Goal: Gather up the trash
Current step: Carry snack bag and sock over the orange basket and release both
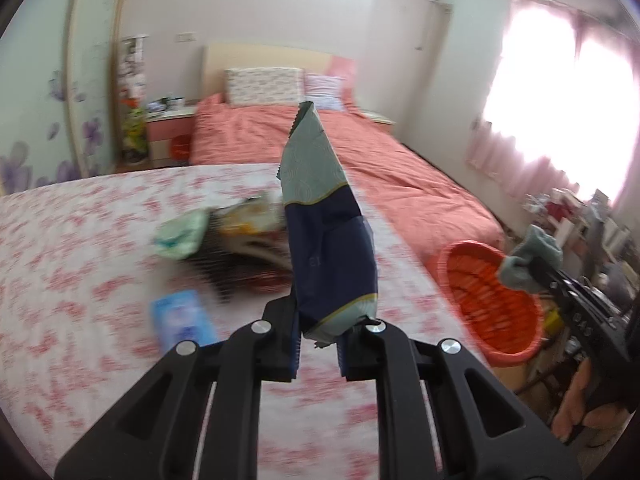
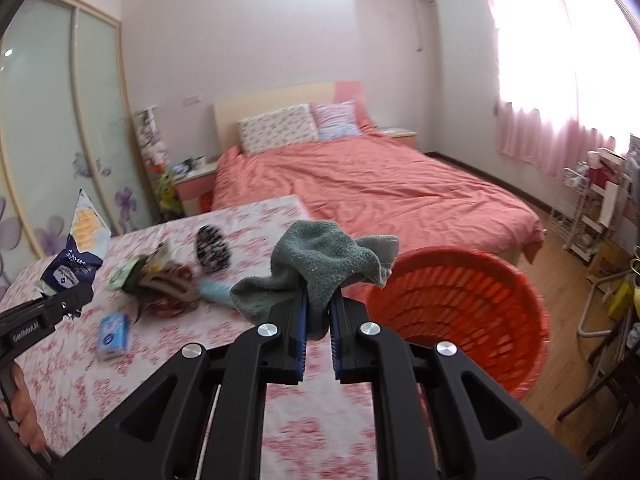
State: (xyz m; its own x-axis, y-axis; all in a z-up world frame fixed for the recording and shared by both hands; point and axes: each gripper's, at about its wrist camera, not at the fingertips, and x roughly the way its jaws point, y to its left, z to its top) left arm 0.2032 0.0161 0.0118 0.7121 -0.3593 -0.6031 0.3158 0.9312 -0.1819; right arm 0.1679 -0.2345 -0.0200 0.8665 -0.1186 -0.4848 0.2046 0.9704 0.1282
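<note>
My left gripper (image 1: 318, 344) is shut on a blue and green snack bag (image 1: 326, 236) and holds it upright above the flowered table (image 1: 60, 240). It also shows at the left of the right wrist view (image 2: 76, 264). My right gripper (image 2: 319, 320) is shut on a grey-green cloth (image 2: 324, 264), just left of an orange basket (image 2: 472, 300). In the left wrist view the cloth (image 1: 528, 260) hangs over the basket (image 1: 492, 304). A pile of wrappers (image 2: 160, 280) lies on the table.
A blue tissue pack (image 2: 114, 336), a black and white item (image 2: 212, 246) and a light blue item (image 2: 216, 292) lie on the table. A bed with a pink cover (image 2: 380, 188) stands behind. Cluttered shelves (image 2: 600, 208) stand at the right on the wooden floor.
</note>
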